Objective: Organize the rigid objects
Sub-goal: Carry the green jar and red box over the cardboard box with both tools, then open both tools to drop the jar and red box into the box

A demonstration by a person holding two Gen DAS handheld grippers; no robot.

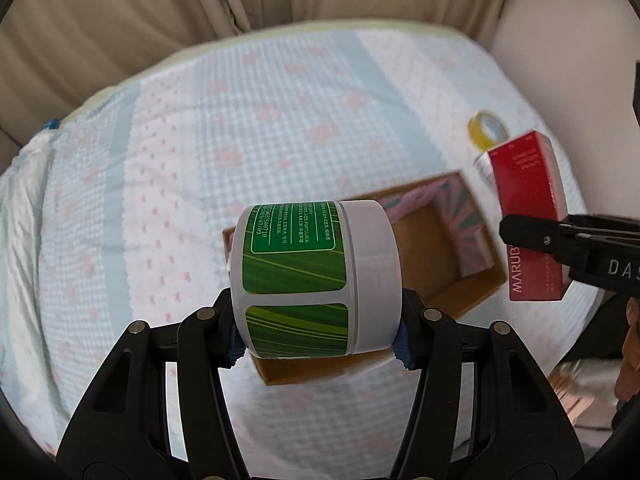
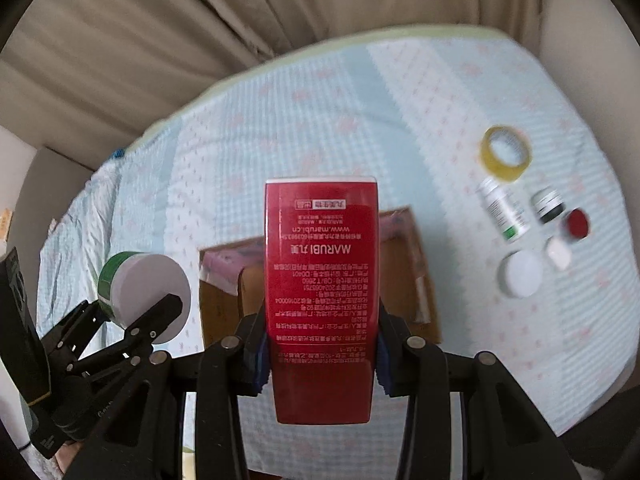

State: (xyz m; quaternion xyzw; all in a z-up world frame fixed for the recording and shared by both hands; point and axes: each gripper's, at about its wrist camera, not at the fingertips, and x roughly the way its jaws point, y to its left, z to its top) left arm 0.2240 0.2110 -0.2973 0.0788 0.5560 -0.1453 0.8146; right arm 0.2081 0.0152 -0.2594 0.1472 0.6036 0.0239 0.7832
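My left gripper [image 1: 320, 332] is shut on a white jar with a green label [image 1: 312, 276], held on its side above the near edge of an open cardboard box [image 1: 440, 264]. The same jar [image 2: 148, 292] shows at the left of the right wrist view, left of the box [image 2: 404, 272]. My right gripper [image 2: 320, 348] is shut on a tall red carton [image 2: 322, 280] printed MARUBI, held upright over the box. That red carton [image 1: 532, 208] appears at the right of the left wrist view, beyond the box's right wall.
On the checked bedspread [image 2: 320, 120] right of the box lie a yellow tape roll [image 2: 506, 154], a white bottle [image 2: 504, 210], a dark jar [image 2: 548, 204], a red-lidded jar [image 2: 576, 224] and two white jars [image 2: 520, 274]. Beige curtains hang behind the bed.
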